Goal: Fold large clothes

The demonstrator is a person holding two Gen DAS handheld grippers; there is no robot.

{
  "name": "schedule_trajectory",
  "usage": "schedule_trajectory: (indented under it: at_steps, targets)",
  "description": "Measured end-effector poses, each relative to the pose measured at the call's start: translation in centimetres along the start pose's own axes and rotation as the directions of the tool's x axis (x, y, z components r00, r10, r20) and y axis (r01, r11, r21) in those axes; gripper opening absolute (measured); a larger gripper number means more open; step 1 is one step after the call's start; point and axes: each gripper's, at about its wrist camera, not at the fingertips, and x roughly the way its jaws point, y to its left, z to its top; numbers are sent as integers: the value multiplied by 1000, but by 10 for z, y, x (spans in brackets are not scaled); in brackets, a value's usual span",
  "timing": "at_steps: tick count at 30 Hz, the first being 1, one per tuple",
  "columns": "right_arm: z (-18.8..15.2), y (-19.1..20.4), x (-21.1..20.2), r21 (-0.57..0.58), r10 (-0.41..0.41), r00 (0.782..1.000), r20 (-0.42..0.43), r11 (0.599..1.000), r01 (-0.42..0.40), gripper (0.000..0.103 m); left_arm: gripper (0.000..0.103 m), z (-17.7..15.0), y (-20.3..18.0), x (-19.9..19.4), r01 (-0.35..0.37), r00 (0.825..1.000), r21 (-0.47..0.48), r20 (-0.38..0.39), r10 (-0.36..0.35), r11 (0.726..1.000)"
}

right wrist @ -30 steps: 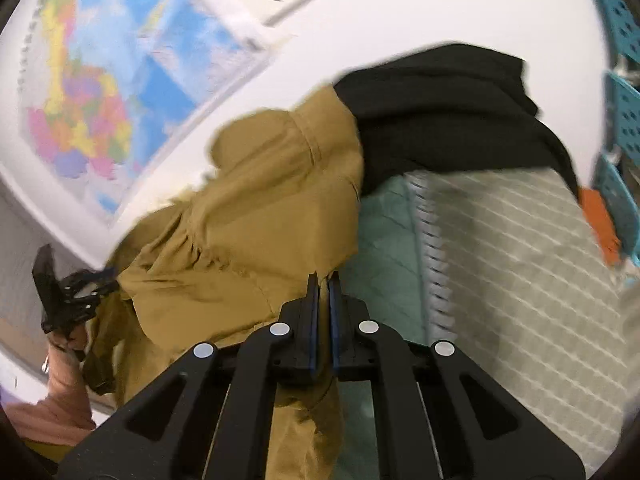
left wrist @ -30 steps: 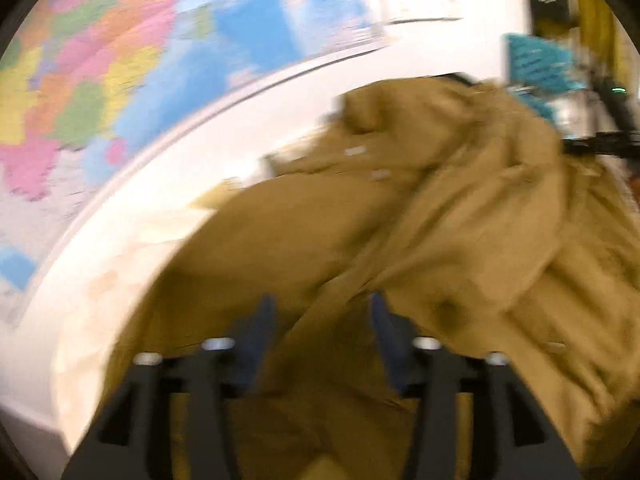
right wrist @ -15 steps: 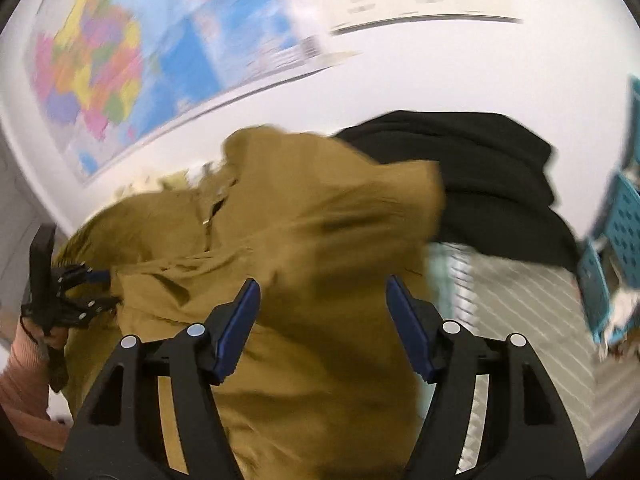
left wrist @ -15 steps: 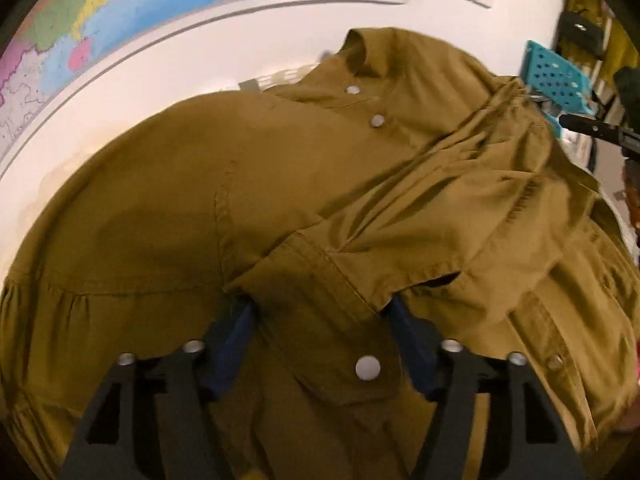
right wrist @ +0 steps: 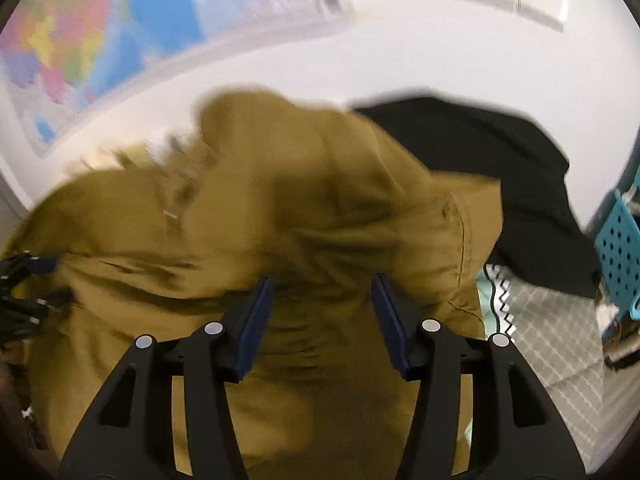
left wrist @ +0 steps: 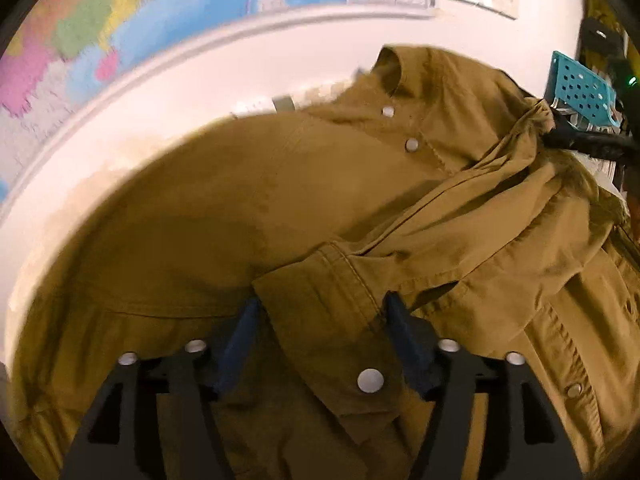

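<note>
Hand-held grippers, 2, gape over 1 mustard shirt (left wrist: 280,200).

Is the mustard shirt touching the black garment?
Touching. The right wrist view shows the mustard shirt lapping over the black garment's left edge, no gap between them.

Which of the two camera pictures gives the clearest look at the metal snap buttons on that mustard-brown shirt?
The left wrist view. There the shirt is sharp, and snap buttons show on the cuff and below the collar. In the right wrist view the shirt is smeared by motion blur, and no snaps can be made out.
</note>
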Motion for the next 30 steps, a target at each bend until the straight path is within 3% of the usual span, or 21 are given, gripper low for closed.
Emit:
schedule_trajectory:
  at_steps: [3, 6, 9, 13, 15, 17, 20, 22, 24, 27, 28, 29, 30]
  targets:
    - [-2, 32, -22, -95, 107, 994, 26, 990, -104, 55, 69, -4, 12, -31, -8, 998, -12, 69, 9, 1000]
    - [-11, 67, -13, -181, 199, 979, -46, 962, -204, 55, 73, -14, 33, -68, -61, 987, -51, 147, 68, 997]
    - [-18, 93, 16, -242, 177, 976, -124, 949, -203, 55, 75, -31, 61, -94, -139, 972, -116, 173, 158, 983]
    - [-34, 102, 55, -244, 135, 961, -242, 950, -195, 65, 76, -64, 108, -112, -233, 954, -218, 136, 266, 948]
    - [-33, 102, 49, -222, 145, 961, -236, 955, -199, 66, 77, -79, 130, -111, -259, 953, -263, 90, 291, 930]
    - [-29, 104, 34, -206, 159, 965, -207, 958, -202, 67, 76, -94, 143, -108, -246, 961, -289, 51, 272, 925]
    - [-31, 119, 0, -214, 272, 947, -170, 928, -305, 69, 76, -117, 150, -102, -247, 967, -259, 2, 256, 934]
    - [-37, 147, -22, -265, 372, 912, -175, 874, -407, 73, 75, -126, 155, -100, -245, 969, -250, -18, 248, 937]
    - [-45, 178, -34, -304, 452, 869, -202, 814, -495, 78, 62, -133, 159, -100, -212, 977, -248, -21, 213, 945]
    - [-56, 227, -35, -347, 532, 803, -271, 724, -596, 78, 29, -145, 160, -97, -147, 989, -229, -28, 145, 962]
    - [-65, 246, -37, -357, 570, 765, -300, 677, -644, 78, 14, -148, 160, -96, -138, 990, -227, -34, 134, 964]
    - [-67, 259, -34, -363, 585, 747, -316, 653, -665, 78, 7, -151, 160, -96, -130, 992, -232, -35, 125, 964]
    - [-75, 276, -34, -366, 611, 714, -343, 613, -700, 78, 6, -152, 160, -97, -113, 994, -239, -28, 109, 964]
